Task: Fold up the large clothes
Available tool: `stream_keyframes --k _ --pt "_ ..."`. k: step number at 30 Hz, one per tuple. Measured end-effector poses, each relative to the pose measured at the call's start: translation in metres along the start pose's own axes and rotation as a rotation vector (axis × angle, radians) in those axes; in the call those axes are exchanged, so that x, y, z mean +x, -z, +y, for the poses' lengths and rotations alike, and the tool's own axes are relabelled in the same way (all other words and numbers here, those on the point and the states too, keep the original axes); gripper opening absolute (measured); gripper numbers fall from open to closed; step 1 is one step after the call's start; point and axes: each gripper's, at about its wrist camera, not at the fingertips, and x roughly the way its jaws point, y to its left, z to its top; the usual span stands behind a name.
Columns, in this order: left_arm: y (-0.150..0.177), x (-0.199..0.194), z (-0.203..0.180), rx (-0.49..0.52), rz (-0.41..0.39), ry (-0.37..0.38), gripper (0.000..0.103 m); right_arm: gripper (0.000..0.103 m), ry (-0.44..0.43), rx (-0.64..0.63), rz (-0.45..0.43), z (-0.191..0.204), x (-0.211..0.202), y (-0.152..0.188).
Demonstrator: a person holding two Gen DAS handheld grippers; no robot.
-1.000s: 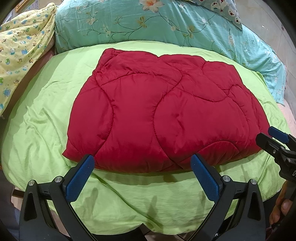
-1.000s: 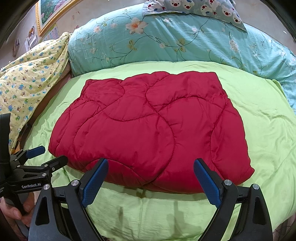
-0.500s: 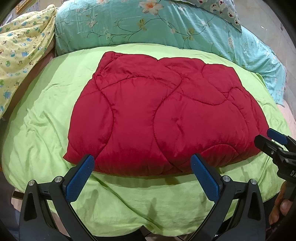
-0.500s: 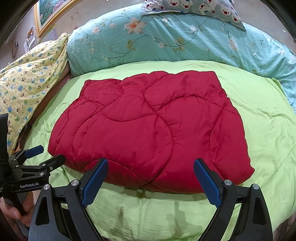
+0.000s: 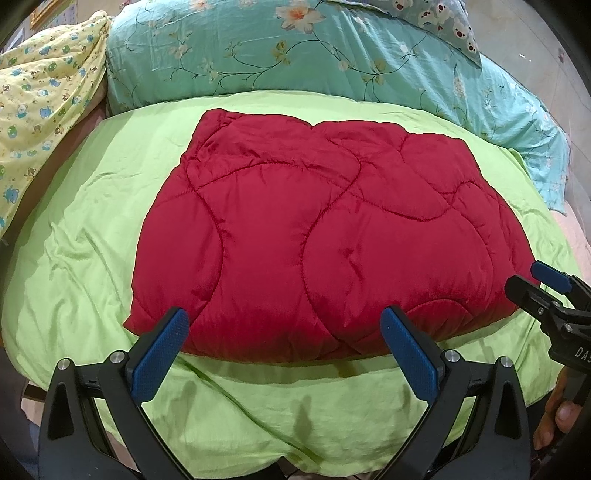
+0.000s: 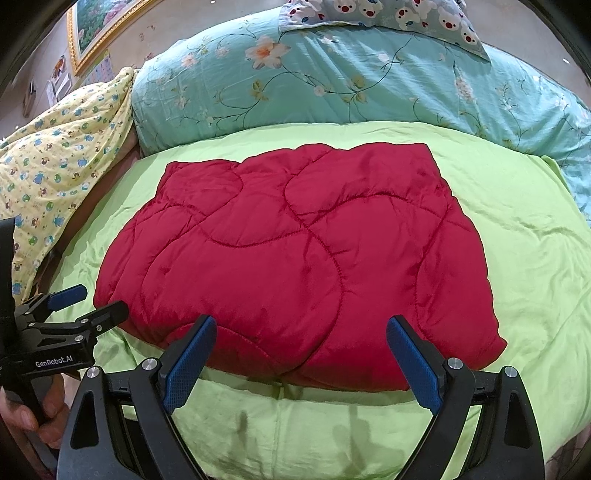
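Red quilted garment [image 5: 325, 240]: lying folded into a thick, roughly rectangular pad at the centre of both frames; curved stitch lines are running across its top; its near edge is sitting just above the fingertips in each wrist view.
Green sheet [image 5: 74, 258]: spreading under the garment and filling the middle and lower frame; creasing at the left and along the lower edge.
Left gripper [image 5: 284, 332]: occupying the lower part of the left wrist view; fingers are standing wide apart, gripping nothing; blue pads [image 5: 162, 354] are facing inward; the tips are overlapping the garment's near edge in the picture, and whether they are touching it cannot be told. It is also showing at the left edge of the right wrist view [image 6: 90, 301], jaws parted and empty, just beside the garment's lower left corner, held by a hand [image 6: 29, 417].
Right gripper [image 6: 301, 350]: occupying the lower part of the right wrist view; fingers are spread wide with nothing between them. It is also appearing at the right edge of the left wrist view [image 5: 532, 284], near the garment's lower right corner.
Floral teal bedding [image 6: 332, 81]: lying across the top of both frames, beyond the green sheet.
Yellow printed bedding [image 5: 40, 107]: bunching at the upper left.
Bear-print pillow [image 6: 384, 14]: resting at the top edge, on the teal bedding.
Framed picture [image 6: 99, 26]: hanging at the upper left of the right wrist view.
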Motion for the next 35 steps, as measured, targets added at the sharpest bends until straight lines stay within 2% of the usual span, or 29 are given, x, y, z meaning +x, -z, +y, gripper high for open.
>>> stream_keyframes --k 29,35 --pt "-0.0063 0.0032 0.0070 -0.014 -0.015 -0.009 0.103 0.094 0.009 0.009 0.010 0.0012 0.0058 -0.0003" --pt "-0.0078 0.0022 0.0061 -0.025 -0.014 0.016 0.103 0.094 0.008 0.006 0.013 0.0023 0.0071 0.0007"
